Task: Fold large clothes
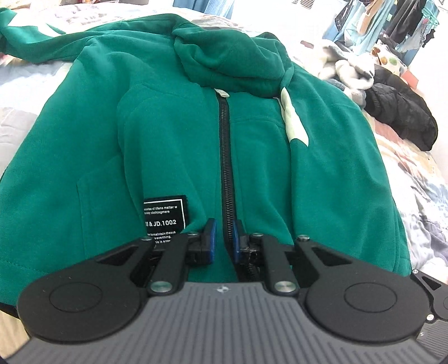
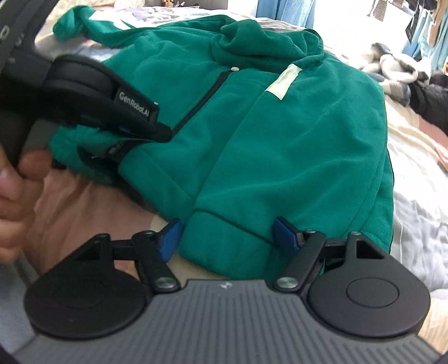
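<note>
A green zip-up hoodie lies face up on a bed, hood at the far end and black zipper running down the middle. My left gripper is shut on the bottom hem at the zipper, beside a black label. From the right wrist view, the left gripper pinches that hem, which bunches up under it. My right gripper is open, its blue pads on either side of a sleeve cuff that lies over the hoodie.
A black jacket and a white fluffy garment lie on the bedspread to the right. Clothes hang at the back right. A person's hand holds the left gripper's handle.
</note>
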